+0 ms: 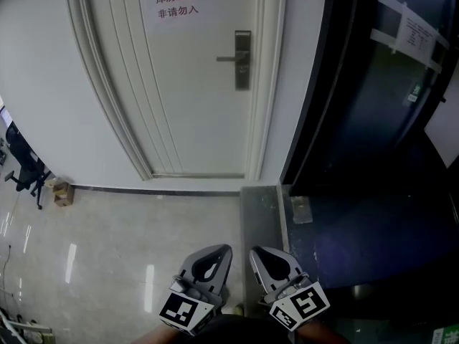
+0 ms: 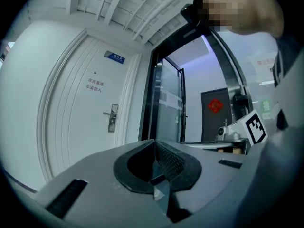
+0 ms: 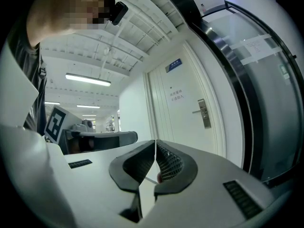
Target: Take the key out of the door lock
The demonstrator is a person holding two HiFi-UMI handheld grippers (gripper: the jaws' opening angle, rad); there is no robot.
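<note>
Now, grippers: my left gripper [image 1: 211, 262] and my right gripper [image 1: 277, 265] hang side by side low in the head view, well apart from the door; each one's own view shows its jaws pressed together with nothing gripped
Task's thing: the key should sit in the tall brushed-metal lock plate with a lever handle [image 1: 242, 59], near the right edge of the white panelled door [image 1: 179, 92]; that is where I aim
Step in hand: by my reading, the approach; nothing is reached yet, so the task is at its very start
Doing it well: I would come in square to the lock plate, spread one gripper's jaws before arriving, lay them flat on either side of the key's bow, close firmly, then draw straight back along the keyhole's axis without levering
Risk: a skewed pull could jam or bend the key; a weak pinch could drop it
Hard to make out: the key itself; the lock plate is so small in all three views that I cannot confirm a key is there
Cut off: the door's top in the head view, just above the white paper notice with red characters [image 1: 177, 3]
</note>
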